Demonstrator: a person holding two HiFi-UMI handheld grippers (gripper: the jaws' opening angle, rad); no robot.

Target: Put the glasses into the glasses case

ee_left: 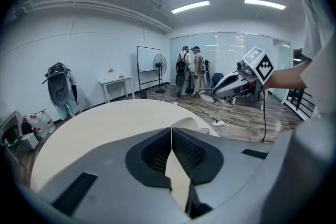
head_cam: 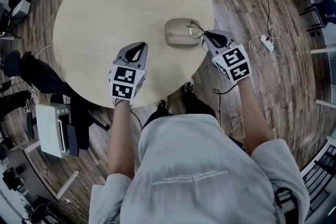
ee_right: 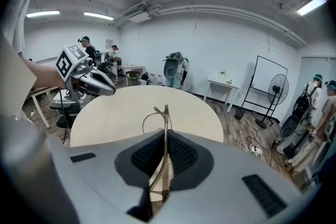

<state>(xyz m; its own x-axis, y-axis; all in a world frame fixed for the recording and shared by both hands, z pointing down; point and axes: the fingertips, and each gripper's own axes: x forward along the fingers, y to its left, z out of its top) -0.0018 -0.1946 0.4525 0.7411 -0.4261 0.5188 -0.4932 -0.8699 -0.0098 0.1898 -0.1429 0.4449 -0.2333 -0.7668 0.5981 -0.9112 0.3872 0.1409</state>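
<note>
Grey glasses case [head_cam: 177, 34] on table [head_cam: 121, 2], right gripper [head_cam: 206, 35] grasping glasses [ee_right: 164, 113], left gripper [head_cam: 140, 49] jaws clenched

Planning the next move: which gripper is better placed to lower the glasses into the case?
Right. The right gripper is shut on the glasses, just beside the glasses case. The left gripper is shut on nothing and lies farther from the case.
</note>
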